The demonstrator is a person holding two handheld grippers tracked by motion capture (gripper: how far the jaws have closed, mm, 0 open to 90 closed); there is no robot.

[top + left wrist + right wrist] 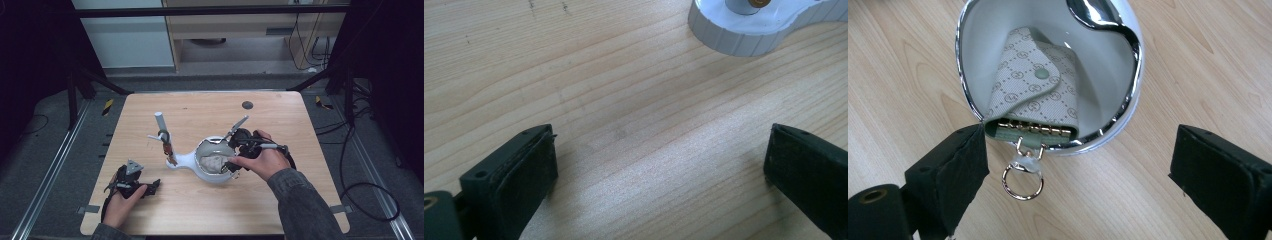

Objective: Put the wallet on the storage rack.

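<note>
Key pouch in bowl, ring end over rim

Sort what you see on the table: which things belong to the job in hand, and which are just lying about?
In the job: key pouch; white bowl holding it; right gripper, open beside the bowl's rim.

Lying about: white post; dark disc; left gripper, open over bare table.

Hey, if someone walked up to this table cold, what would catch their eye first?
Probably the white bowl with its shiny rim at the middle of the table, with a patterned key pouch inside, its ring hanging over the rim. The right tool stands open just before it.
</note>
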